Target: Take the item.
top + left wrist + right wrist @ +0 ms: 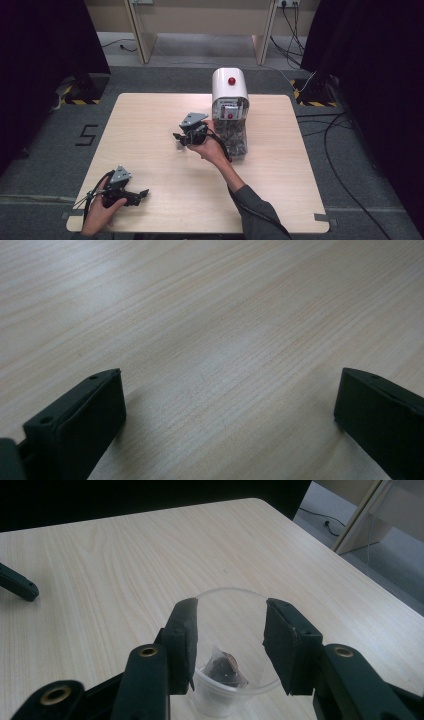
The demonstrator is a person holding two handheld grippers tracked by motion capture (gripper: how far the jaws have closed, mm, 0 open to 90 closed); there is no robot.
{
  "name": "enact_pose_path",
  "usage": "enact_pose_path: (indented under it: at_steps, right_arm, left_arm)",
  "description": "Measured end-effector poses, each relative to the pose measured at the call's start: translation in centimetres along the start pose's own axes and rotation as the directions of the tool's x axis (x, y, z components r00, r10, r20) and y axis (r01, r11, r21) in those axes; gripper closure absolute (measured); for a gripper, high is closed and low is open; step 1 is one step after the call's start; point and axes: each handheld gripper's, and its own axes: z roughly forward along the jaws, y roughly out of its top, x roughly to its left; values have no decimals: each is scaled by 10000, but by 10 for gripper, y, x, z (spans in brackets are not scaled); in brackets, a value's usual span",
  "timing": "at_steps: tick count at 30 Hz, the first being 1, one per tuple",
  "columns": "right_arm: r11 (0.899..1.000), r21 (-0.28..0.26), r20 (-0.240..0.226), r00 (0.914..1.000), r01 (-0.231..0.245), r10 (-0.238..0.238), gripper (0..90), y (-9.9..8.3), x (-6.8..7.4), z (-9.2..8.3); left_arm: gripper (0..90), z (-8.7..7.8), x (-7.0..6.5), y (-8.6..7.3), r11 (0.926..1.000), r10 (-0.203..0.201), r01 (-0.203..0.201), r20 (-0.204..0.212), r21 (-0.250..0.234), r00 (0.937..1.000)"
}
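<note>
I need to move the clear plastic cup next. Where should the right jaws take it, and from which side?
Grip the clear plastic cup at its upper wall just below the rim, coming from above: it stands upright with an open round mouth, and the right gripper already straddles it. Probably squeeze lightly; thin walls flex. A small tea bag lies inside.

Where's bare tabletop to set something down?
Free: the left half of the table, and the front right corner beyond the right forearm. Crowded: centre-back, where the right gripper hangs over the clear cup beside the white dispenser.

High cam overhead facing fwd, gripper cams close, all share table (150, 150)
</note>
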Motion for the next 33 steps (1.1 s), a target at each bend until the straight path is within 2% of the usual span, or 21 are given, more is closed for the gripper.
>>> enact_pose_path:
  at_steps: [1,2,5,6,11,12,13,14,15,17,33]
  right_arm:
    - [9999,-44,-16,9999,99,-99,564,0,-1,-1]
    - [10000,-17,12,10000,-22,22,554,-1,0,-3]
    - [10000,-50,53,10000,9,-9,531,-1,0,-7]
    - [9996,-155,45,9998,216,-215,521,-1,0,-10]
    - [9987,-362,55,9993,361,-360,479,-1,3,-31]
    - [9988,-414,66,9997,258,-255,473,-2,3,-35]
    - [9981,-500,64,9993,358,-355,473,-3,2,-37]
    - [9986,-494,27,9998,205,-204,471,-6,2,-40]
    - [9980,-556,46,9996,293,-291,471,-7,0,-41]
    - [9985,-526,117,9998,165,-159,469,-11,0,-45]
    - [9980,-629,361,9993,61,-39,455,-40,-4,-71]
  left_arm:
    - [0,0,0,0,10000,0,0,0,0,10000]
    - [0,0,0,0,10000,16,-16,-1,10,10000]
    - [0,0,0,0,10000,-1,1,2,0,10000]
    - [0,0,0,0,10000,1,-1,-19,15,10000]
    - [0,0,0,0,10000,-8,8,-20,15,10000]
    - [0,0,0,0,10000,-10,10,-20,13,10000]
    - [0,0,0,0,10000,-11,11,-14,14,10000]
    - [0,0,0,0,10000,-42,42,-18,-14,10000]
    - [0,0,0,0,10000,-39,39,-18,-13,10000]
    - [0,0,0,0,10000,-30,30,-12,-5,10000]
    - [0,0,0,0,10000,-35,35,-13,-3,10000]
